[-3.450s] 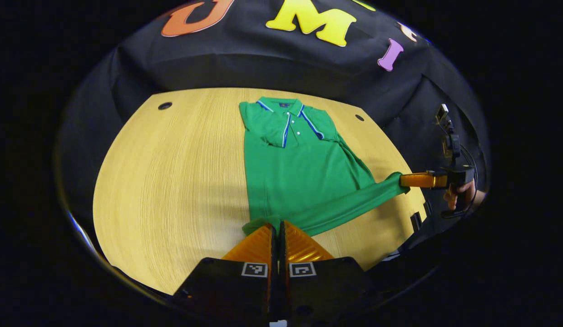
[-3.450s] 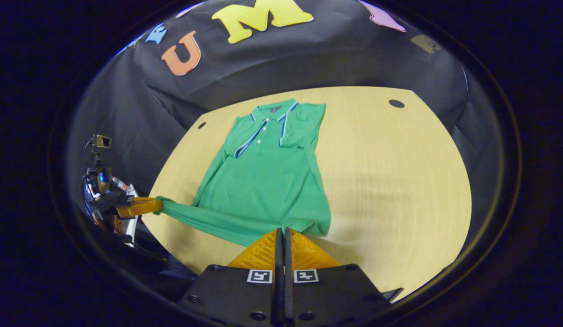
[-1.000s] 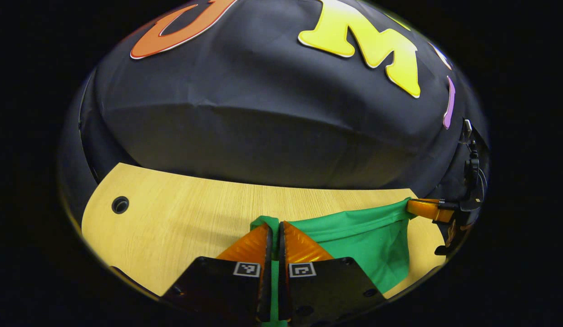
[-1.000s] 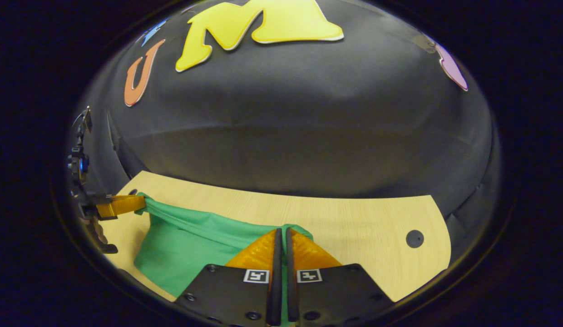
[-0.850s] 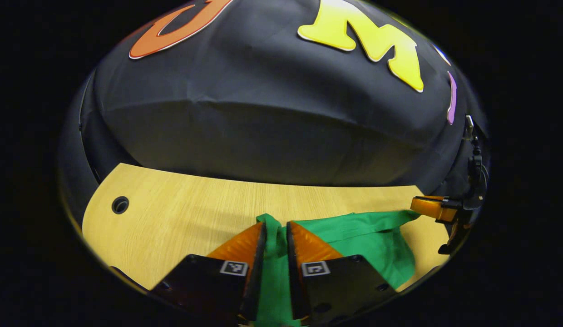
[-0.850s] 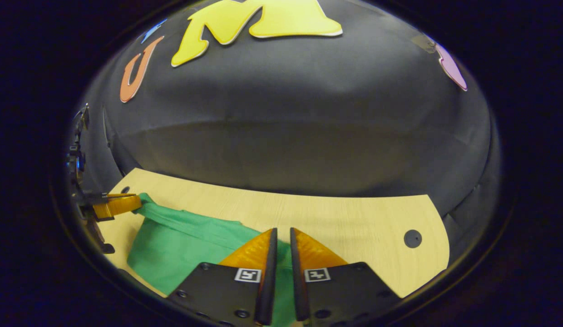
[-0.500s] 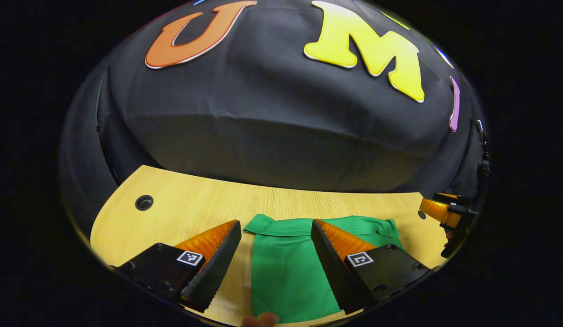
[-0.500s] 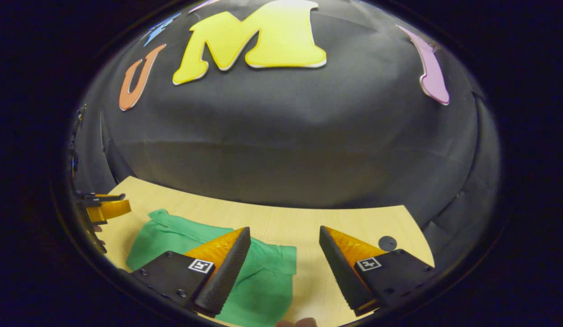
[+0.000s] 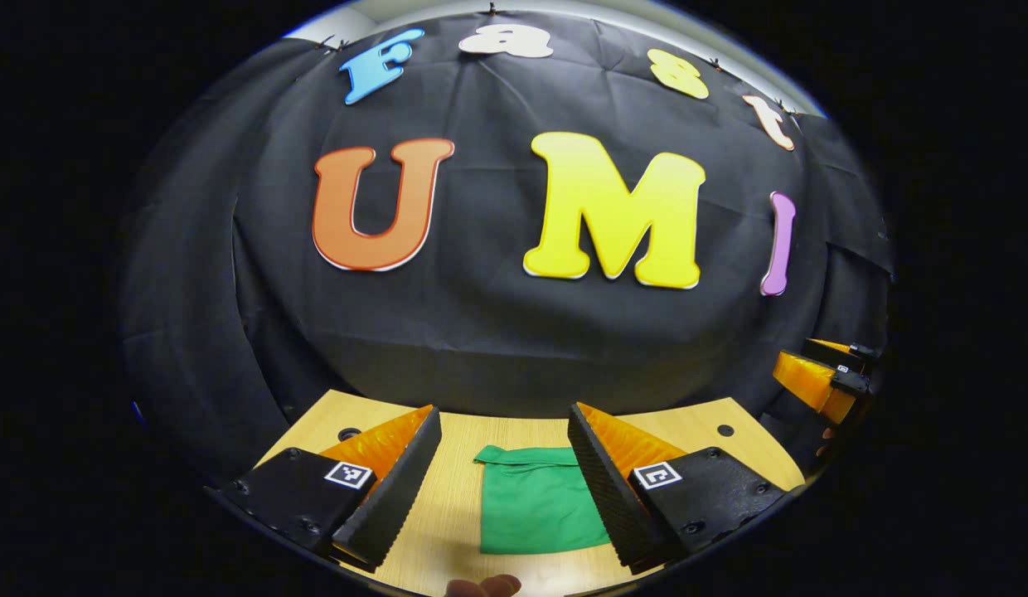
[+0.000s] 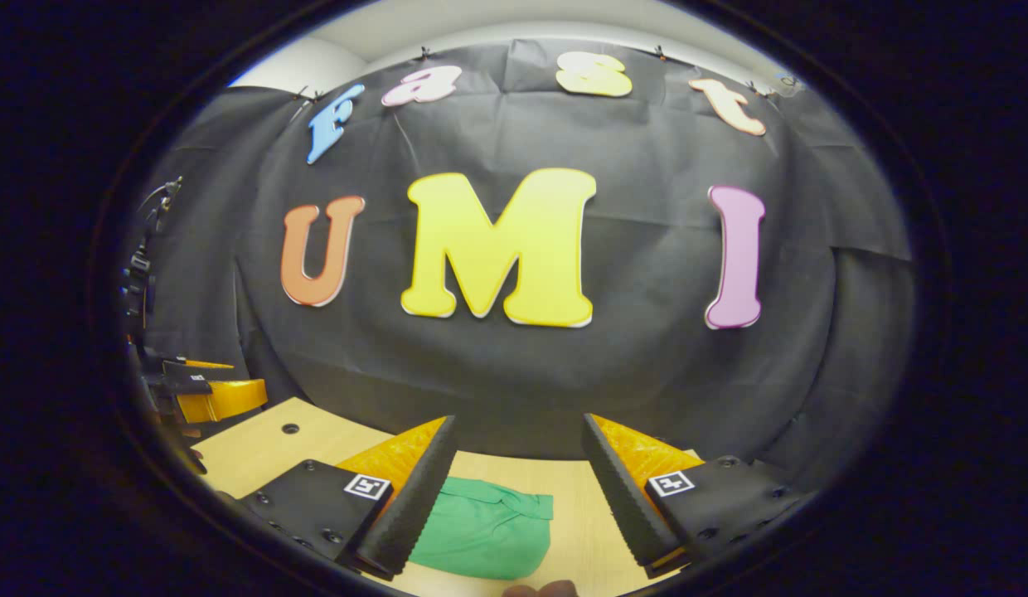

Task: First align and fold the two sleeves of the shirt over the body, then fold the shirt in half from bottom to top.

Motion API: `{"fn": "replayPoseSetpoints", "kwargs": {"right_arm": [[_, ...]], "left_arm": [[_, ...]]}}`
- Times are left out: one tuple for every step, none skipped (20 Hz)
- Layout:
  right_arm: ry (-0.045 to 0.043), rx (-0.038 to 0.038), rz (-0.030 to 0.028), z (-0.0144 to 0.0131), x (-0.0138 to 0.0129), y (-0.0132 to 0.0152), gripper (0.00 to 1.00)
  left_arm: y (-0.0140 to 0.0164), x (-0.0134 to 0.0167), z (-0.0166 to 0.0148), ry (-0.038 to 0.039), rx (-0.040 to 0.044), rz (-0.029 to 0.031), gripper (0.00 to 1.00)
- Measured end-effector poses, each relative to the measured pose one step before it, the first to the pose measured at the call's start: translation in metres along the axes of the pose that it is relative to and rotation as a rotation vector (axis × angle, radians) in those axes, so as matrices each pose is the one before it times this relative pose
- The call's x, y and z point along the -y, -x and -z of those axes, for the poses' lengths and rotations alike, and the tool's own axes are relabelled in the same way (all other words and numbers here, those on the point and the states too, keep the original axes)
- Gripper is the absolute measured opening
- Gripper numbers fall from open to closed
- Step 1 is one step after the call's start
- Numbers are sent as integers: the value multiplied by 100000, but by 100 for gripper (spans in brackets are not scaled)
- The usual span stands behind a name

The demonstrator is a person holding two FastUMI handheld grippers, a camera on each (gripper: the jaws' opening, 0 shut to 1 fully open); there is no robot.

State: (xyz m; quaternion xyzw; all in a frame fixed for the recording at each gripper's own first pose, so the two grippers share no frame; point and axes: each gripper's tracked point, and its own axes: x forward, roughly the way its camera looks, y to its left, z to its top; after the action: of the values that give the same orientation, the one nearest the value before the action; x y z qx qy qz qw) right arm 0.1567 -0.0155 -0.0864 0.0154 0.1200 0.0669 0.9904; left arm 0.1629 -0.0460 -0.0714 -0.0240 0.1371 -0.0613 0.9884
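Observation:
The green shirt lies folded into a compact rectangle on the wooden table, just below and between my left gripper's fingers. My left gripper is open, raised above the shirt and holds nothing. In the right gripper view the same folded shirt lies on the table, below and to the left of the gap between my open right gripper's fingers. Each gripper appears at the edge of the other's view, the right gripper and the left gripper, both open and off the cloth.
The table has round cable holes near its far corners. The black booth wall rises straight behind the table's far edge. A fingertip shows at the bottom rim.
Both grippers carried the shirt's bottom hem up to the collar, then opened and let go of it. They have since lifted and drawn back, and the shirt lies folded in half.

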Motion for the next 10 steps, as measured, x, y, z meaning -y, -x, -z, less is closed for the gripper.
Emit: {"fn": "replayPoseSetpoints", "kwargs": {"right_arm": [[106,2172,-170,-930,-463,1887,96],[-447,2260,747,-937,-346,1857,92],[-884,2170,292,-687,-269,1856,97],[-909,2072,1635,-713,-110,1502,92],[-1780,984,1147,-264,118,1261,94],[-1939,258,-503,-101,-526,1300,96],[109,414,-786,-44,-296,1533,96],[2163,1035,158,-38,-38,971,92],[1635,604,340,119,65,868,92],[255,-252,-1080,342,-394,1072,92]], "left_arm": [[1947,498,-815,706,2055,629,98],[2077,392,-583,629,1882,825,99],[1959,424,-568,583,1594,-214,98],[1812,233,-437,92,1814,-220,98],[1348,86,-364,-348,1631,12,98],[1447,197,-139,-276,2011,-605,98],[1338,181,-95,-356,1978,97,98],[1187,251,-13,-1405,1298,311,98],[997,-23,612,-1249,-466,-403,98],[892,49,370,-411,-332,-144,98]]}}
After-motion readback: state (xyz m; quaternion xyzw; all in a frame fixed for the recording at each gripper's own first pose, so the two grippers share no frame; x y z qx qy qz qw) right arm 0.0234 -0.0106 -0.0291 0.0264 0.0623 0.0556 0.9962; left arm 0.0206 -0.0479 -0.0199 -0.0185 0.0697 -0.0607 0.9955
